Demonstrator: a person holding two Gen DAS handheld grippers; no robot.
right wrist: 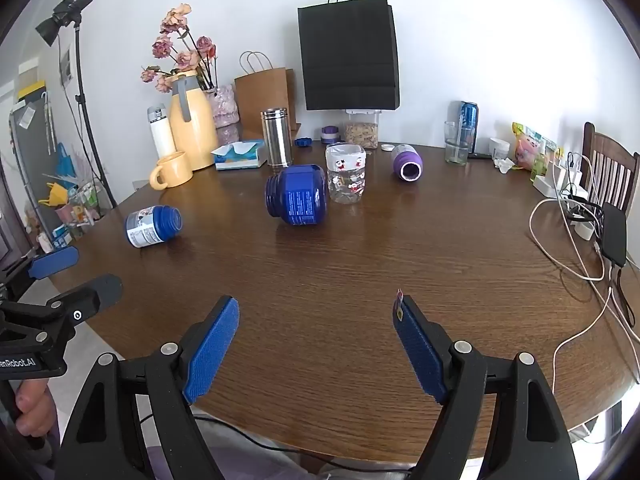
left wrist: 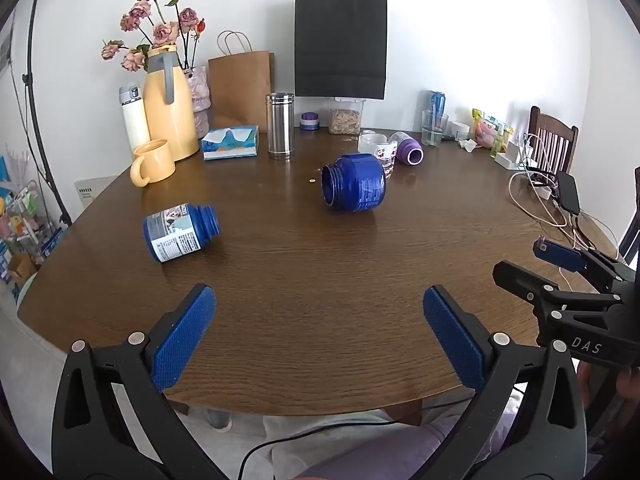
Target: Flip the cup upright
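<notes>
Three containers lie on their sides on the round wooden table [left wrist: 304,264]: a large blue jar [left wrist: 354,182] [right wrist: 298,194] in the middle, a small blue labelled jar [left wrist: 180,232] [right wrist: 154,224] to the left, and a purple cup [left wrist: 408,148] [right wrist: 408,162] further back with its mouth facing me. A clear cup with printed figures [right wrist: 346,178] stands upright behind the large jar. My left gripper [left wrist: 319,294] [right wrist: 94,268] is open over the near table edge, holding nothing. My right gripper [right wrist: 316,304] [left wrist: 520,258] is open beside it, also with nothing in it.
At the back left stand a yellow mug [left wrist: 154,162], a yellow jug [left wrist: 168,108], a tissue box [left wrist: 230,142] and a steel tumbler [left wrist: 280,126]. Paper bags lean on the wall. Cables and a black power bank [right wrist: 614,234] lie at the right edge near a chair [right wrist: 610,170].
</notes>
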